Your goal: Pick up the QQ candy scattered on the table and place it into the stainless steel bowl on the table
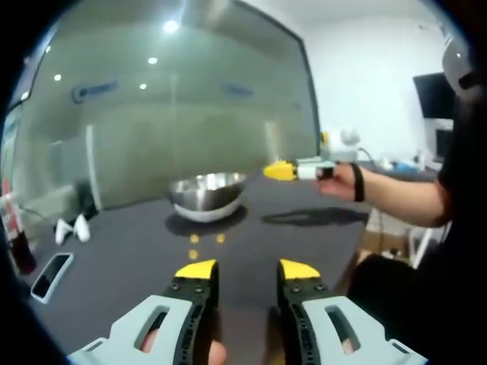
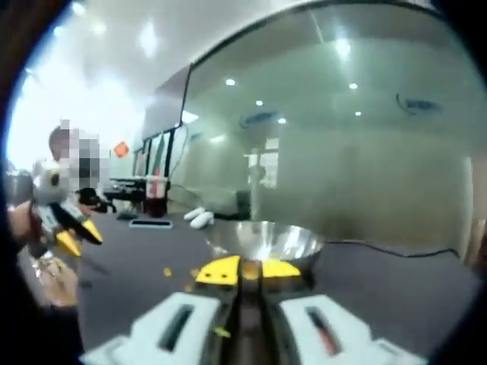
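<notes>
Steel bowl (image 2: pixel 265 242) lies just ahead, but the right tool (image 2: pixel 249 271), clamped on a small candy (image 2: pixel 249 268), could drop it short; left tool (image 1: pixel 247 271) gapes apart.

Your left gripper view is looking low across the desk (image 1: pixel 137 258) toward the bowl (image 1: pixel 207 194); your right gripper view is facing that same bowl (image 2: pixel 266 239) closer, from the opposite side.

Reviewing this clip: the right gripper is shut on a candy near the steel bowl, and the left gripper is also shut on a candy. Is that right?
Not quite. The left gripper is open with nothing between its jaws, as the left gripper view shows. The rest stands: in the right gripper view the right gripper is shut on a candy near the steel bowl.
</notes>
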`<state>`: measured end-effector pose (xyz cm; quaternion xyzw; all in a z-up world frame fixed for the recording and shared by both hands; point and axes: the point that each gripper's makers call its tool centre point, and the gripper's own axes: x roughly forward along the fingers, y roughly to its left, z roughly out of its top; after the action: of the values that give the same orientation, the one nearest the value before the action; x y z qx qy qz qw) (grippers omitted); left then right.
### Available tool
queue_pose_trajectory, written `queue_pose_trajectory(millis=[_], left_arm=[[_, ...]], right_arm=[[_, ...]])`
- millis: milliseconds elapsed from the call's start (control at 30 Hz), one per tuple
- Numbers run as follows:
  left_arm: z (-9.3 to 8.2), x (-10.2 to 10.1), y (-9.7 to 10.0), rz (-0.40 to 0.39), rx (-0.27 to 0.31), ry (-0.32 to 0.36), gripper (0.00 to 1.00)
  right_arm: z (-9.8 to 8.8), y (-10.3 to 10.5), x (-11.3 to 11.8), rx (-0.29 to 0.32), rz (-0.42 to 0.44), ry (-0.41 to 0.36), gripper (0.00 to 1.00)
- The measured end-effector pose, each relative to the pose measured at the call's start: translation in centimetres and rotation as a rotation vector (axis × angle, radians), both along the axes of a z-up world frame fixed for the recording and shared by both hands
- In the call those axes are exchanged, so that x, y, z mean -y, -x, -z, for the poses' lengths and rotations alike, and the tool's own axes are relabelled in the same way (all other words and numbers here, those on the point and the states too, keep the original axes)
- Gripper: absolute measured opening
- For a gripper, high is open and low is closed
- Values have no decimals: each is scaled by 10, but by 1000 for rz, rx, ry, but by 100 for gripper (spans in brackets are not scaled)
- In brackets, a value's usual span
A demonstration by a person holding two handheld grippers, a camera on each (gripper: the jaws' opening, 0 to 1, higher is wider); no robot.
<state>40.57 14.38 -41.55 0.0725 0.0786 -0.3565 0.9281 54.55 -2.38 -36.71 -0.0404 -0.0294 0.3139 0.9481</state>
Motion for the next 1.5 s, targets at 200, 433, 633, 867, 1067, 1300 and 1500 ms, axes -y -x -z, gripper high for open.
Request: queue_pose_trajectory(millis=[200, 433, 633, 867, 1067, 1300, 1500], left_arm=[[-1, -1, 3, -2, 1, 0, 32], [-1, -7, 5, -13, 0, -4, 32], [0, -12, 5, -26, -3, -1, 32], [2, -13, 3, -27, -7, 0, 32], [3, -12, 1, -27, -10, 0, 32], [4, -9, 0, -20, -14, 2, 32], [2, -5, -2, -10, -7, -7, 32]], right_arm=[[-11, -26, -11, -2, 37, 30, 9], [-22, -62, -26, -1, 53, 52, 10], [-19, -80, -32, -14, 53, 67, 10], [-23, -83, -30, -14, 44, -4, 32], [-23, -83, -25, -11, 59, -11, 30], [-29, -72, -28, -3, 8, -59, 30], [-33, -41, -39, -8, -112, -84, 26]])
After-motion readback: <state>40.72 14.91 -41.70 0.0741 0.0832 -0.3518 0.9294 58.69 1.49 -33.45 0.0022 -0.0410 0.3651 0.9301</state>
